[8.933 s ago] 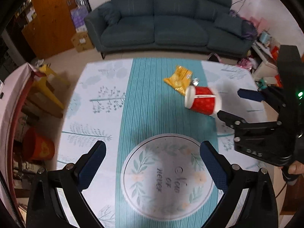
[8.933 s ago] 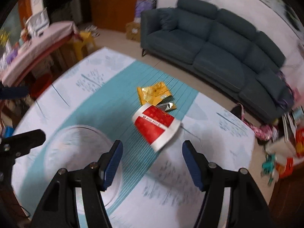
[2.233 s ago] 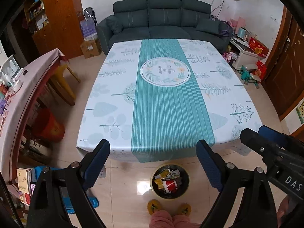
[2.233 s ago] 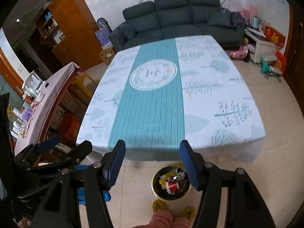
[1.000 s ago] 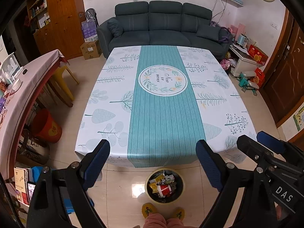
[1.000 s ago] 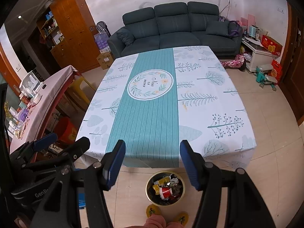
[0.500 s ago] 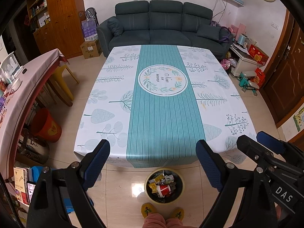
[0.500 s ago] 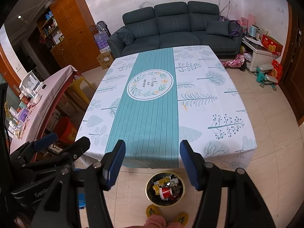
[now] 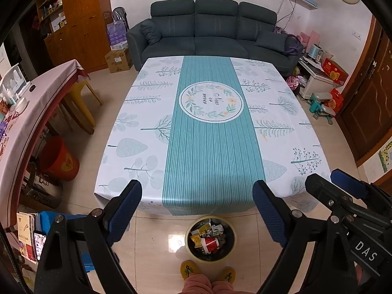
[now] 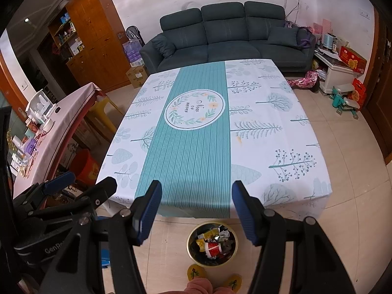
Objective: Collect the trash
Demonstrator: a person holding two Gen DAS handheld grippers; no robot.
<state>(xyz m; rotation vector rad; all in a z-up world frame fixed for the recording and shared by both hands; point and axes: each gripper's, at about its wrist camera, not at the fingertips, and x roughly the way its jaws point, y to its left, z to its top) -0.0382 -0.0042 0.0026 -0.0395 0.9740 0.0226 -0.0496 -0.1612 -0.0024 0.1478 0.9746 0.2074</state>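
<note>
Left tongs [image 9: 197,210] and right tongs [image 10: 196,212] both spread apart and gripping nothing, held above the floor, trash [image 9: 208,237] piled in a round bin [image 9: 189,242] below the worktop [image 9: 210,147] edge

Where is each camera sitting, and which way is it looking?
Left wrist: on the left hand-held gripper, facing the table and sofa; open fingers, slippered feet and the right hand-held gripper show.
Right wrist: on the right hand-held gripper, same direction; the left one shows.
Both share the trash bin on the floor below.
</note>
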